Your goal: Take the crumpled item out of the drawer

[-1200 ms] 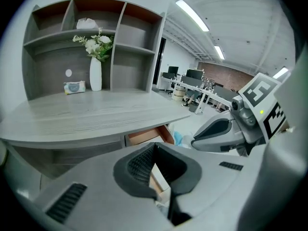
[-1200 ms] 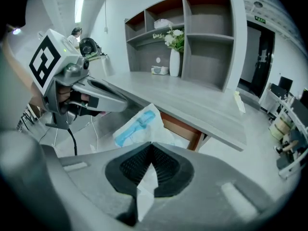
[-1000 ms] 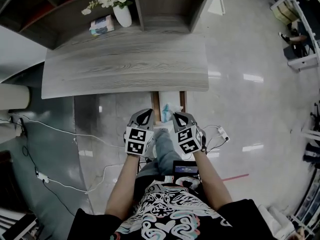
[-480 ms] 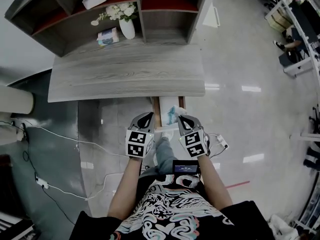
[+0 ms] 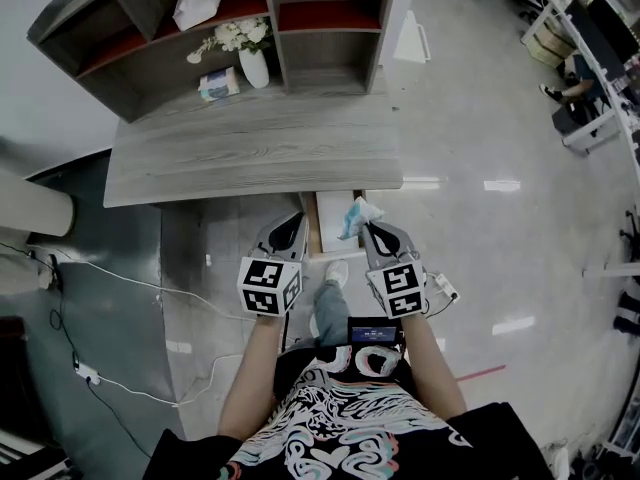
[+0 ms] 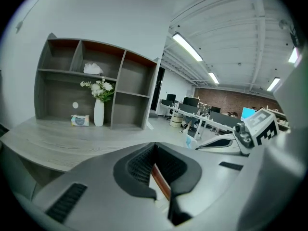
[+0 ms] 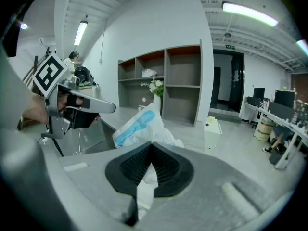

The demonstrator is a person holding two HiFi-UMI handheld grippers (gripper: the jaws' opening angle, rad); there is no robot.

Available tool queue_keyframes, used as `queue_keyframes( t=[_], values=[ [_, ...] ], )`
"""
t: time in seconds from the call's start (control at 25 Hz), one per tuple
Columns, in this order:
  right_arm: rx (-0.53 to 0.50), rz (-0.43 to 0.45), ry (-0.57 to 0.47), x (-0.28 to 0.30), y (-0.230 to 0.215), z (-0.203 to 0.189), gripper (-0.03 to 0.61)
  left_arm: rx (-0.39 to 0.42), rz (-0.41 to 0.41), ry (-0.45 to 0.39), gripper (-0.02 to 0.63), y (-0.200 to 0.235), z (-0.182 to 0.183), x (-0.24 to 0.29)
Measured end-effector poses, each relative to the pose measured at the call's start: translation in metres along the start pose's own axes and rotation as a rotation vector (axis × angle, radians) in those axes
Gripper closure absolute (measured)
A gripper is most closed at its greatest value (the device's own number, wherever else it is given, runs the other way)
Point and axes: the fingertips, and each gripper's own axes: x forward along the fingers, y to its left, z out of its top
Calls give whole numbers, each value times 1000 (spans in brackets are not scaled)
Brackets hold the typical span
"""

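The crumpled item (image 5: pixel 358 213), white with blue print, is clamped in the jaws of the right tool (image 5: pixel 370 230) and held over the open drawer (image 5: pixel 328 236) below the desk (image 5: pixel 250 148) front edge. The left tool (image 5: pixel 295 223) is seen with jaws together, empty, just beside the drawer's left side.

The desk (image 5: pixel 250 158) is matt grey wood-grain, the floor (image 5: pixel 470 128) glossy, the crumpled item (image 5: pixel 358 216) crinkly plastic.

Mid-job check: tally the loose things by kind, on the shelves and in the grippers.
Crumpled things: 2, crumpled item in right gripper, white wad on shelf
Vase of flowers: 1
Small box: 1
Total: 4
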Motion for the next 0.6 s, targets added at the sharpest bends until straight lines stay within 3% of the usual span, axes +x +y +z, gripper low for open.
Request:
queue_keyframes(
  t=[0.6],
  values=[
    [57,-43,-124,-59,16,8,571,1,6,-54,615,-30,-6,-47]
  ],
)
